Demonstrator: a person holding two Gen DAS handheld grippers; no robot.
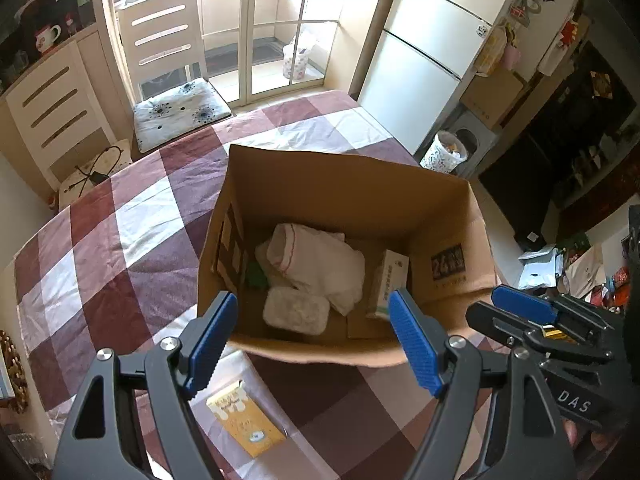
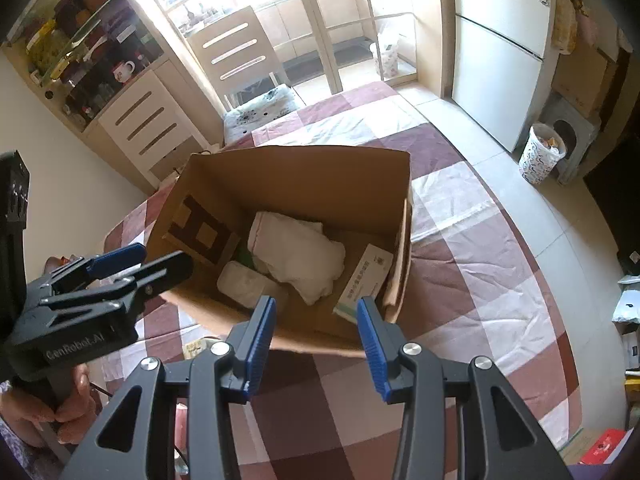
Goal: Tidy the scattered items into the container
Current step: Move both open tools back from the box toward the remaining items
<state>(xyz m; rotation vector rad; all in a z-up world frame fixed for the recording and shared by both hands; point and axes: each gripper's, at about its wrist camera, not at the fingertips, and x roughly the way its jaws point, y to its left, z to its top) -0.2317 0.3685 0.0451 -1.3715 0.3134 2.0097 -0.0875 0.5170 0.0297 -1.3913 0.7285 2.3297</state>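
An open cardboard box [image 1: 344, 184] stands on the checked tablecloth; it also shows in the right wrist view [image 2: 296, 180]. Inside lie a white folded cloth [image 1: 320, 264], a white pack [image 1: 296, 310], a small white carton [image 1: 390, 280] and something green [image 1: 256, 276]. A yellow packet [image 1: 244, 420] lies on the cloth in front of the box, below my left gripper [image 1: 316, 340], which is open and empty above the box's near wall. My right gripper [image 2: 316, 340] is open and empty, also above the near wall. The right gripper shows at the right of the left view [image 1: 520, 312].
The table [image 1: 100, 248] has a purple and white checked cloth. Two chairs [image 1: 168, 48] stand at the far side. A white fridge [image 1: 432, 52] and a patterned waste bin [image 1: 444, 154] stand on the floor to the right. Bags lie on the floor at far right.
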